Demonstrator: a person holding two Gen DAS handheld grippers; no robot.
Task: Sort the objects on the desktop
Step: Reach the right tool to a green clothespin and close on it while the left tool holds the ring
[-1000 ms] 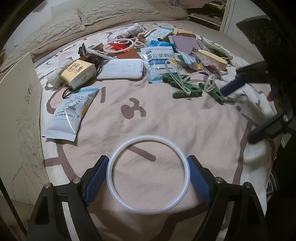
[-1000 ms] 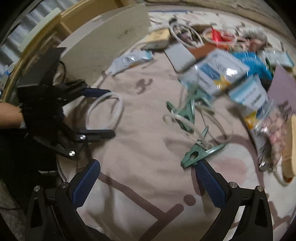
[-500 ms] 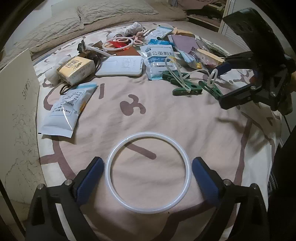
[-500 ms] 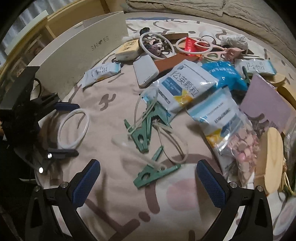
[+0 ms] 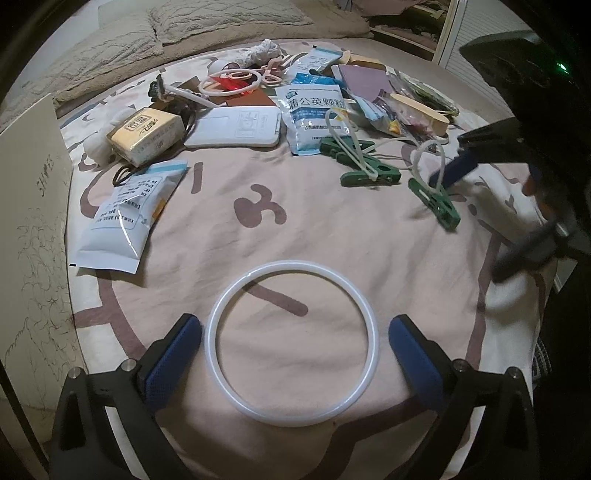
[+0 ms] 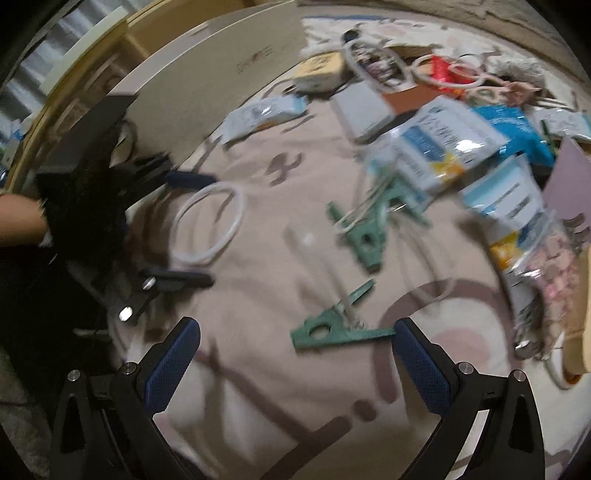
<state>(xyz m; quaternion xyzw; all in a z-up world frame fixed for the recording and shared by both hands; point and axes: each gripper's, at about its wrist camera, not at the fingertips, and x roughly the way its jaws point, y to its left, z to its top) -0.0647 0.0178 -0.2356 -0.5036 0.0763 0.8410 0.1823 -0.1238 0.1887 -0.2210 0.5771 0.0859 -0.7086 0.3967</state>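
A white ring (image 5: 291, 343) lies flat on the pink blanket between the spread blue fingers of my open left gripper (image 5: 294, 354), touching neither. The ring also shows in the right wrist view (image 6: 208, 224), which is blurred by motion. My right gripper (image 6: 295, 363) is open and empty, low over a green clothes peg (image 6: 336, 332). That peg (image 5: 436, 199) and two more green pegs (image 5: 365, 164) with white loops lie at the right. The right gripper (image 5: 480, 206) shows at the right edge of the left wrist view.
A white cardboard box wall (image 5: 29, 236) stands at the left. A white sachet (image 5: 125, 218), a yellow pack (image 5: 146, 134), a white case (image 5: 234, 127), a blue-white pouch (image 5: 316, 116) and other clutter lie at the back. Pillows (image 5: 207, 18) lie beyond.
My right gripper has swung down and closer over the nearest green peg. My left gripper has stayed open around the white ring, which has not moved.
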